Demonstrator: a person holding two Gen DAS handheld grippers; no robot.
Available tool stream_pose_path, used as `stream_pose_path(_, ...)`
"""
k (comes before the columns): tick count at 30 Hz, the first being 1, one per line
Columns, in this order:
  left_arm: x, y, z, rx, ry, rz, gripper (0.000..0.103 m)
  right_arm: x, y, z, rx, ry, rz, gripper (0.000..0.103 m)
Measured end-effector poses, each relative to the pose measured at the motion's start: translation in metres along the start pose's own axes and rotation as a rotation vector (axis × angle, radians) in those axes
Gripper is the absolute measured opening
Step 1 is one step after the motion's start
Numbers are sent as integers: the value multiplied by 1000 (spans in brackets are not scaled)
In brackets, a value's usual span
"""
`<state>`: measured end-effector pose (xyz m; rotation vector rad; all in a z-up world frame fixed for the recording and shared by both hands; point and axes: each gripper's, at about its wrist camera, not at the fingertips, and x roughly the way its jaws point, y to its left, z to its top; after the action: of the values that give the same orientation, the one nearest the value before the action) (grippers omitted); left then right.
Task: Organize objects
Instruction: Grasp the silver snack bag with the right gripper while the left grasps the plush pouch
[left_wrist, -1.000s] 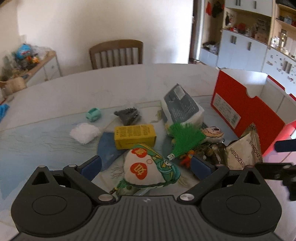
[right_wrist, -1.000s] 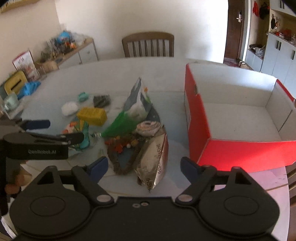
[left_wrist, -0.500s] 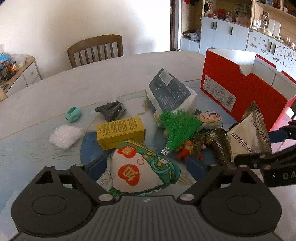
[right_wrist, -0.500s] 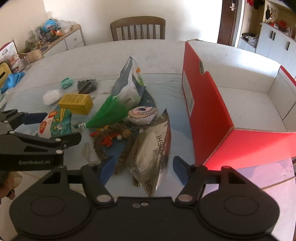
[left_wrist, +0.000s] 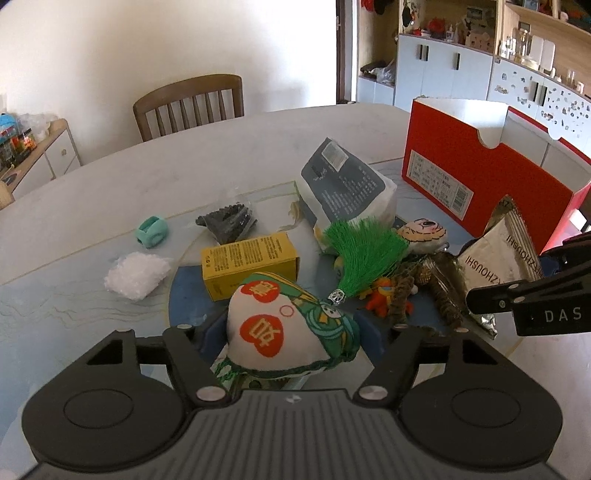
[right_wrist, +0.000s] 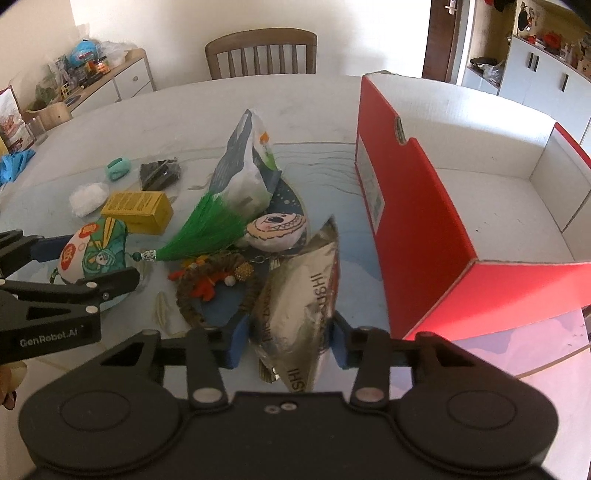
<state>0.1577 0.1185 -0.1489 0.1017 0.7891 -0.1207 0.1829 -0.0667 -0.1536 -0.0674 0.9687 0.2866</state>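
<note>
We see left gripper (left_wrist: 291, 334): jaws just closing, pads against heart-shaped pouch (left_wrist: 288, 325) | right gripper (right_wrist: 288, 341): jaws just closing, pads against silver snack bag (right_wrist: 303, 295) | both items on surface (left_wrist: 258, 147), left of red box (right_wrist: 406, 229) | right view alone shows box interior; left view shows its barcode label.
</note>
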Motion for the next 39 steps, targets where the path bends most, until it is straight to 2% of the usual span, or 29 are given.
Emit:
stream_pose_path(8, -10, 3, 6, -7, -17, -31, 67, -13, -2, 1, 22, -22, 0, 33)
stream_pose_path(22, -60, 3, 39, -38, -91, -75, 67, -65, -10, 8, 20, -87, 39, 31)
stream_pose_path(26, -76, 2, 53, -44, -108, -107, 67, -80, -18, 14, 18, -94, 58, 31)
stream_pose_path(30, -87, -6, 71, -17, -107, -105, 67, -97, -28, 23, -2, -111, 77, 31)
stream_pose_path(39, -97, -39, 108, -24, -111, -90, 67, -119, -63, 51, -52, -135, 127, 31)
